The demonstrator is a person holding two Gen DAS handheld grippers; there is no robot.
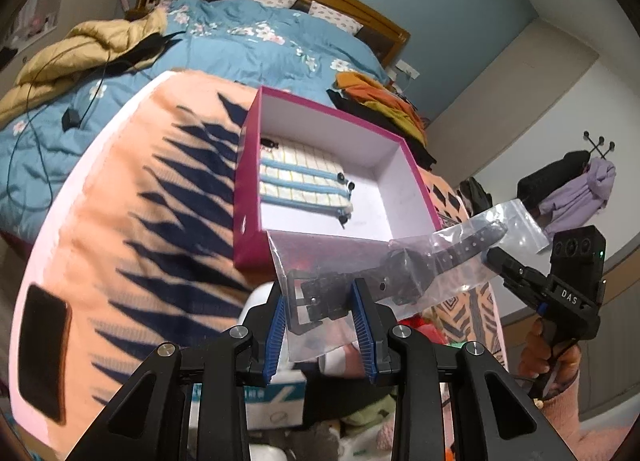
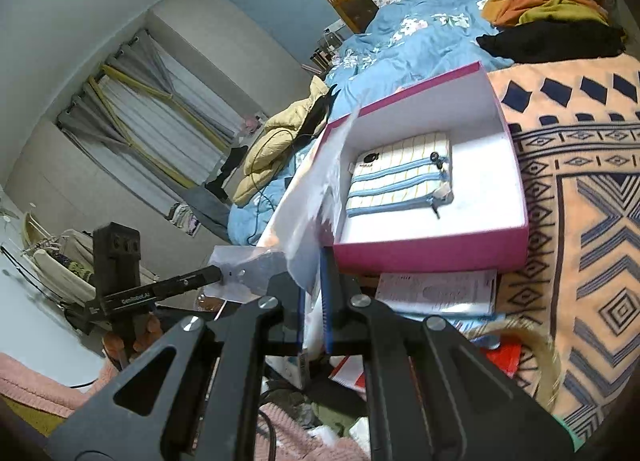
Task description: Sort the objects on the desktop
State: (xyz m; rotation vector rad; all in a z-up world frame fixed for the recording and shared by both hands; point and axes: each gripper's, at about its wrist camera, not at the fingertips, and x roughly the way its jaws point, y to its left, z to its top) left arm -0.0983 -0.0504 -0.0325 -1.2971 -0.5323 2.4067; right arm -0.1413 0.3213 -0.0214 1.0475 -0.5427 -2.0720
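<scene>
- A bed (image 1: 248, 41) with a blue flowered quilt fills the back of the room; a tan jacket (image 1: 80, 49) lies on one side of it and a heap of orange and black clothes (image 2: 548, 21) on the other.
- An orange blanket (image 1: 132, 201) with dark blue patterns covers the near surface.
- A pink box (image 1: 248, 189) with a white inside sits open on the blanket.
- A white pouch (image 2: 400, 177) with blue zips lies flat in the box, towards one side.
- A clear plastic bag (image 1: 400, 261) with a black strap (image 1: 460, 249) inside it hangs in the air at the near edge of the box, stretched between the two grippers.
- The left gripper (image 1: 322, 325) has its blue-padded fingers (image 1: 362, 325) partly closed on the buckle end of the bag, one finger on each side.
- The right gripper (image 2: 316, 301) has its fingers drawn close together, nipping the other end of the bag; the left wrist view shows its tip at the bag's far corner.
- A hand (image 1: 548, 353) grips the right gripper's handle.
- A black phone (image 1: 44, 349) lies on the blanket's near corner.
- A printed sheet of paper (image 2: 436, 293) lies just below the box.
</scene>
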